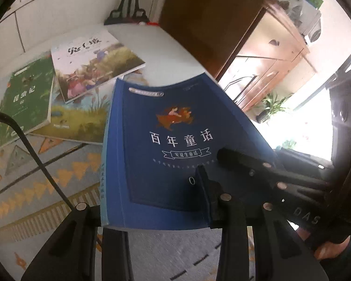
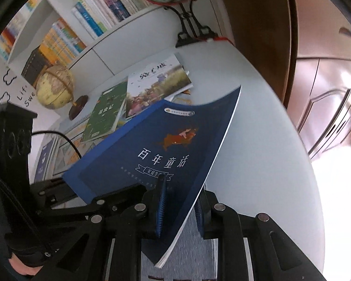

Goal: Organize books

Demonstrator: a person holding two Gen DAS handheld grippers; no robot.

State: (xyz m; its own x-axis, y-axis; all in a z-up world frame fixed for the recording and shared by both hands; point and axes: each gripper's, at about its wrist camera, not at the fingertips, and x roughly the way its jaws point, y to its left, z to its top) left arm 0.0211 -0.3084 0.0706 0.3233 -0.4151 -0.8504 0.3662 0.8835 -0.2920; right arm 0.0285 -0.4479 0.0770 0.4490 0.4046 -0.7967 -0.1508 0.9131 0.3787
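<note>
In the right wrist view, the right gripper (image 2: 180, 210) fills the bottom of the frame with its jaws pinched narrow on the lower edge of the blue book (image 2: 152, 154); one blue pad presses on the cover, the other sits under the pages. The book is lifted off the white table (image 2: 269, 164), tilted, its far right corner curling upward toward the frame's centre.

In the left wrist view, the left gripper (image 1: 166, 210) grips the same blue book (image 1: 166, 126) along its near edge at lower centre, jaws drawn close with the spine edge between them. The right gripper (image 1: 245, 164) enters from the right of that frame, and part of a hand (image 1: 327, 253) shows at lower right.

Beyond the book, at upper left of the left view, a green book (image 1: 28, 103) and a meadow-cover book (image 1: 93, 63) lie overlapping on a larger illustrated book (image 1: 82, 121), over a patterned mat (image 1: 35, 182). Farther back in the right view stand a globe (image 2: 55, 87), a black ornamental stand (image 2: 191, 28) and a bookshelf (image 2: 82, 23). A wooden cabinet (image 2: 327, 82) is at right.
</note>
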